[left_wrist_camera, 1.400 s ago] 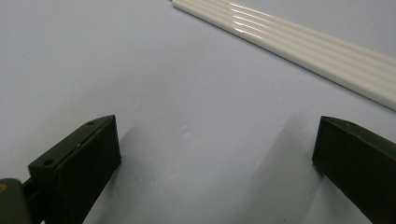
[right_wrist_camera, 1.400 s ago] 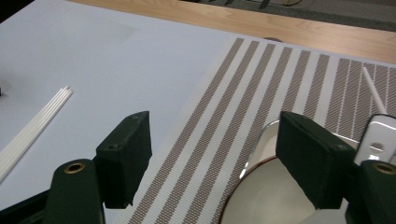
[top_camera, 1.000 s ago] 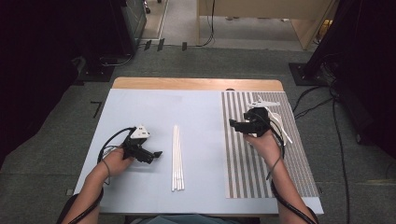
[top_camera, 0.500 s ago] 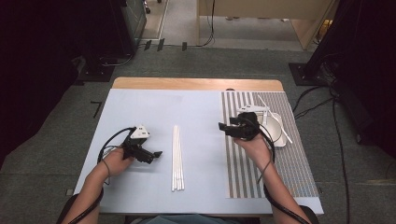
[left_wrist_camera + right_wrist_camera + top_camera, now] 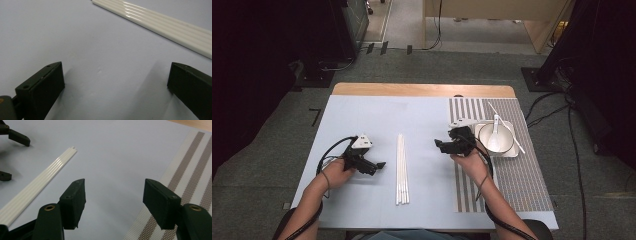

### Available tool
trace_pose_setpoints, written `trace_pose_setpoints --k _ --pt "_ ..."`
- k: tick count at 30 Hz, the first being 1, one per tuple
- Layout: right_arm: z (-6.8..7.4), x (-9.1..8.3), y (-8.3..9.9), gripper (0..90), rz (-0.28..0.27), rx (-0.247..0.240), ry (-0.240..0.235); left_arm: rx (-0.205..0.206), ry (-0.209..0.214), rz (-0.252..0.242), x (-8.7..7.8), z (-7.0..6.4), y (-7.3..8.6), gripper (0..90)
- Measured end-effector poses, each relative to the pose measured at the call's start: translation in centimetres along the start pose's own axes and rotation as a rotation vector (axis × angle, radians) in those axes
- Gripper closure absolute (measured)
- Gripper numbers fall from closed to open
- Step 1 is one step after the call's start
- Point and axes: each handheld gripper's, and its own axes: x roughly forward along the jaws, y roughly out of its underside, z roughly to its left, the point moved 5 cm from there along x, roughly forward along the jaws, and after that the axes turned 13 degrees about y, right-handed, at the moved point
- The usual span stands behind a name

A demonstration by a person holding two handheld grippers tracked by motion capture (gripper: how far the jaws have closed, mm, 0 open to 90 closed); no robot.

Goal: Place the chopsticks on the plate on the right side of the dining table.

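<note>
Chopsticks (image 5: 402, 169), a bundle of white sticks lying side by side, rest on the pale blue counter (image 5: 377, 115) near its middle, running from 12 to 6 o'clock in the high view; you have a hand-held gripper on each side of them, and neither touches them. Your left hand-held gripper (image 5: 379, 165) sits at the bundle's 9 o'clock, just beside it, jaws spread wide and pointing toward the sticks; in the left gripper view the chopsticks (image 5: 160, 22) cross at 1 o'clock, beyond the jaw tips, with bare counter between the jaws. Your right hand-held gripper (image 5: 438, 145) sits at the bundle's 3 o'clock, a little farther off, near the left edge of the striped mat (image 5: 512, 180), jaws also wide and holding nothing; in the right gripper view the chopsticks (image 5: 37, 185) lie at 9 to 10 o'clock, outside the left jaw, and the mat (image 5: 190, 165) shows at 3 o'clock. On the mat, at 3 o'clock from your right hand, a white bowl (image 5: 507, 147) holds a white spoon (image 5: 495, 131); one more white stick (image 5: 512, 132) lies slanted across the bowl's rim.
</note>
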Motion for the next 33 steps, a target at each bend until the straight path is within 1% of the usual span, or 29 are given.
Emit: trace_pose_setpoints --k 5,10,14,16,20,24,26,28,29,33 --pt "0.9 0.2 -0.1 35.2 -0.008 -0.016 0.0 0.0 0.0 0.0 0.0 0.0 0.0 0.6" --pt "1.5 0.8 0.1 35.2 0.001 0.02 -0.022 0.0 0.0 0.001 0.0 0.0 0.0 0.6" --pt "2.6 1.2 0.2 36.3 0.005 -0.005 -0.044 0.0 0.0 0.0 0.0 0.0 0.0 0.6" --pt "3.3 1.4 0.3 36.4 0.006 -0.004 -0.055 0.0 0.0 0.0 0.0 0.0 0.0 0.6" --pt "4.4 1.9 0.5 35.6 0.001 -0.052 -0.061 0.0 0.0 0.0 0.0 0.0 0.0 0.6" --pt "5.4 2.3 0.8 36.7 -0.006 -0.069 -0.073 0.0 0.0 0.0 0.0 0.0 0.0 0.5" --pt "5.8 2.5 1.0 37.1 -0.018 -0.088 -0.065 0.001 0.0 0.002 0.0 0.0 0.0 0.6" --pt "6.2 2.8 1.2 38.0 -0.011 -0.09 -0.07 0.001 0.0 0.001 0.0 0.0 0.0 0.6" --pt "6.5 2.8 1.3 38.4 -0.001 -0.082 -0.07 0.001 0.0 0.002 0.0 0.0 0.0 0.6" --pt "7.3 3.1 1.6 38.7 0.005 -0.078 -0.078 0.001 0.0 0.001 0.0 0.0 0.0 0.6"
